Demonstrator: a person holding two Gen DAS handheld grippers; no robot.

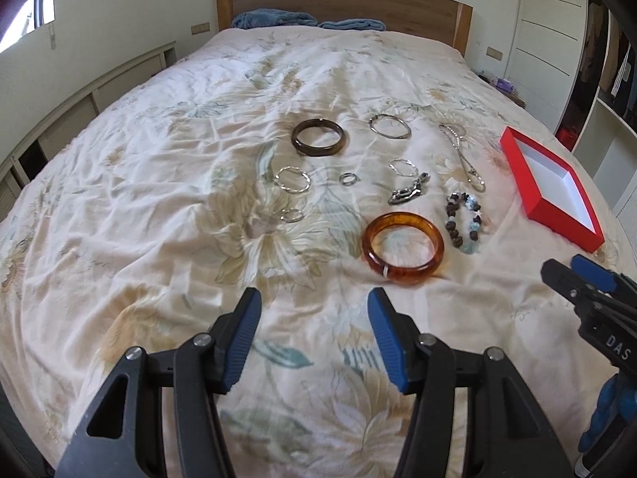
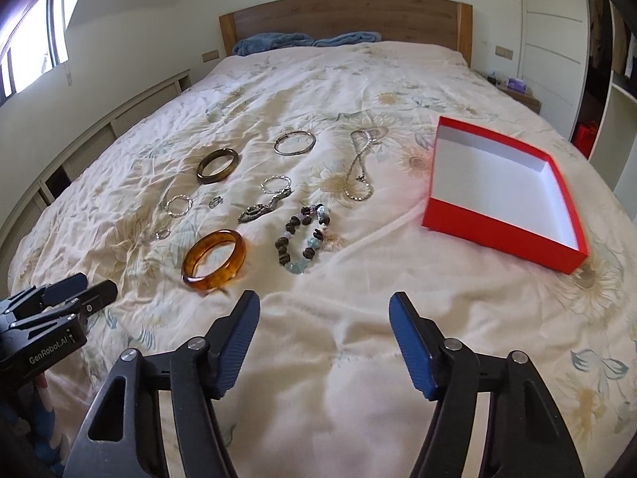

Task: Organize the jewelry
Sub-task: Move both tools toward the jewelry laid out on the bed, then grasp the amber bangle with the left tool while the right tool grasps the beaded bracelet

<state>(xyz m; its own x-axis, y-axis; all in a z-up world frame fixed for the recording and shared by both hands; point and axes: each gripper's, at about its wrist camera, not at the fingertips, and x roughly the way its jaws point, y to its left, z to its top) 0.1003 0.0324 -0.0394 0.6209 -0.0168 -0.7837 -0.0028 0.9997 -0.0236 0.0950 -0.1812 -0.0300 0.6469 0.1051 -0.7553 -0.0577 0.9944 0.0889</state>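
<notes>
Jewelry lies spread on the bedspread: an amber bangle [image 1: 403,247] [image 2: 213,260], a beaded bracelet [image 1: 466,217] [image 2: 304,239], a dark brown bangle [image 1: 318,137] [image 2: 218,165], a silver bangle [image 1: 390,126] [image 2: 294,142], a chain necklace [image 1: 464,155] [image 2: 358,167], a metal brooch [image 1: 408,191] [image 2: 260,209] and several small silver rings. A red box [image 1: 551,187] [image 2: 503,193] with a white inside stands empty at the right. My left gripper [image 1: 314,298] is open, just short of the amber bangle. My right gripper [image 2: 324,300] is open over bare cloth, nearer than the beaded bracelet.
A wooden headboard [image 1: 342,0] and blue towels [image 1: 274,19] are at the far end of the bed. White cabinets line the left wall, wardrobes and shelves [image 2: 557,32] the right. The bedspread is wrinkled around the jewelry.
</notes>
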